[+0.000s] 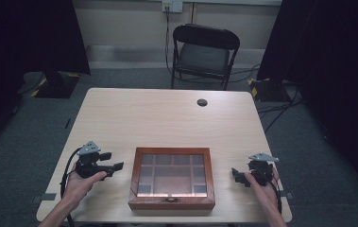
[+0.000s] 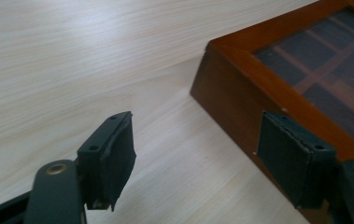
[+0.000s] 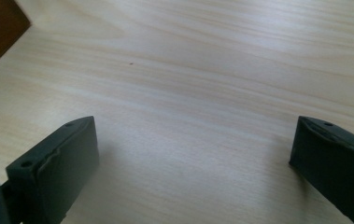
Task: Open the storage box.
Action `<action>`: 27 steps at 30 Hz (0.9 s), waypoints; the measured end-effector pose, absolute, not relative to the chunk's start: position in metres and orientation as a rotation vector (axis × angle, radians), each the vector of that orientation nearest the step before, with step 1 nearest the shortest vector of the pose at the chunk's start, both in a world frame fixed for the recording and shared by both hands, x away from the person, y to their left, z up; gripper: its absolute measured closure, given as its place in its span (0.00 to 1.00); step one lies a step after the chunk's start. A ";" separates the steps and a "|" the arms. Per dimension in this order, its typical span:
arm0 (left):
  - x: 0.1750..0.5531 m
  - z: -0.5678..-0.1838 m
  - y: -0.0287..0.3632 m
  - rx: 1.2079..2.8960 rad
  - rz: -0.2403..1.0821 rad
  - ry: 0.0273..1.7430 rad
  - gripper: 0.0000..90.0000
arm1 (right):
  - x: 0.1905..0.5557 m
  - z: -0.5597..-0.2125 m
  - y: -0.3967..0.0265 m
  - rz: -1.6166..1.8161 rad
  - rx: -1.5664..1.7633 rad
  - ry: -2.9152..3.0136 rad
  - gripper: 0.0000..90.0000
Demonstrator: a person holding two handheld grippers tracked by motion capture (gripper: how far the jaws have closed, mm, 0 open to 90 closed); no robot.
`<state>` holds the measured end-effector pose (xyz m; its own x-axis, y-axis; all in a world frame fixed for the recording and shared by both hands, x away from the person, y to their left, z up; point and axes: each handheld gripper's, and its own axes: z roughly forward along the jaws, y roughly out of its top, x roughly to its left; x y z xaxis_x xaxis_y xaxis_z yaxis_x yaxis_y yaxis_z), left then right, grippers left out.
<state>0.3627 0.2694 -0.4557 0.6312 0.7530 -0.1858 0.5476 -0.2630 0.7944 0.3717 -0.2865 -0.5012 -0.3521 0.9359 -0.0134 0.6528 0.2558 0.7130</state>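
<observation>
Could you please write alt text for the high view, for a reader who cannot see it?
A closed wooden box with a gridded glass lid sits near the front edge of a light wood table. A hand-held open left gripper and right gripper flank it, touching nothing. A black folding chair stands beyond.

The wooden box [image 1: 172, 178] is occupying the near centre of the desk [image 1: 167, 116] and is the sole obstacle on it. Bare desk is lying open on both flanks of the box and across the whole far half. The left tongs [image 1: 116, 168] are standing just beside the box's left wall, jaws apart, with a narrow gap between. The right tongs [image 1: 236, 174] are sitting clear of the box's right wall, jaws spread wide over bare wood.
</observation>
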 end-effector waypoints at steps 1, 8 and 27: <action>0.361 -0.454 0.267 1.953 0.288 1.012 0.32 | 0.371 -0.501 -0.286 0.871 1.431 2.111 0.00; 0.359 -0.448 0.252 1.972 0.267 0.944 0.32 | 0.371 -0.501 -0.285 0.872 1.432 2.110 0.00; 0.362 -0.418 0.165 2.033 0.171 0.640 0.42 | 0.371 -0.501 -0.285 0.872 1.432 2.110 0.00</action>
<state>0.3615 0.1647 -0.4177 0.8523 0.5052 -0.1355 0.3703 -0.3999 0.8384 0.3713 -0.2853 -0.5011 -0.3648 0.9310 -0.0112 0.6512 0.2637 0.7116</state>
